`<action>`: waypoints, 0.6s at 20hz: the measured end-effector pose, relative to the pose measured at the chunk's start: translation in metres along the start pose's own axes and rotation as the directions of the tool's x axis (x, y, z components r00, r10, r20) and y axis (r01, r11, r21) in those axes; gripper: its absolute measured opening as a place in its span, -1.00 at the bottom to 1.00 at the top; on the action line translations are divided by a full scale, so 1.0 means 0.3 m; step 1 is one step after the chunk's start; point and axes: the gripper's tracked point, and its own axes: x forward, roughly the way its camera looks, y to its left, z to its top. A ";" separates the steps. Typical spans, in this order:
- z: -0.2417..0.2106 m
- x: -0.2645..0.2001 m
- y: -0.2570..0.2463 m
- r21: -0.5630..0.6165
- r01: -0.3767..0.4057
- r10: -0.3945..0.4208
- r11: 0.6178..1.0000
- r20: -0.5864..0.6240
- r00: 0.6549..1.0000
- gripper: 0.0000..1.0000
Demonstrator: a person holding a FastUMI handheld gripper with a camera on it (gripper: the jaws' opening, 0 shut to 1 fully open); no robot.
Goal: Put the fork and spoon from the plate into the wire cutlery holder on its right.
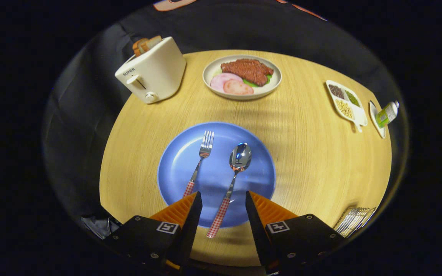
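We find the gripper (223,199) spread apart, holding nothing, its 2 fingers straddling the spoon (230,184) handle on the blue plate (175,168); the fork (200,163) lies left. We advise closing squarely on the checked handle, then carrying to the wire cutlery holder (355,220)

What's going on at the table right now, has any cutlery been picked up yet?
Nothing is picked up yet. The hand-held gripper hangs open over the near edge of the blue plate, its jaws apart on either side of the spoon's checked handle without pressing it. The spoon and the fork both lie on the plate, fork to the spoon's left. The wire cutlery holder stands off to the right on the wooden table, with nothing visible in it.
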 end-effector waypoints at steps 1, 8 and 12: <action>-0.008 0.029 0.000 0.012 0.009 -0.009 1.000 -0.025 1.000 0.31; -0.043 0.137 -0.016 0.050 0.069 -0.061 0.996 -0.139 0.988 -0.22; -0.032 0.147 -0.027 0.085 0.080 -0.067 0.993 -0.143 0.987 -0.73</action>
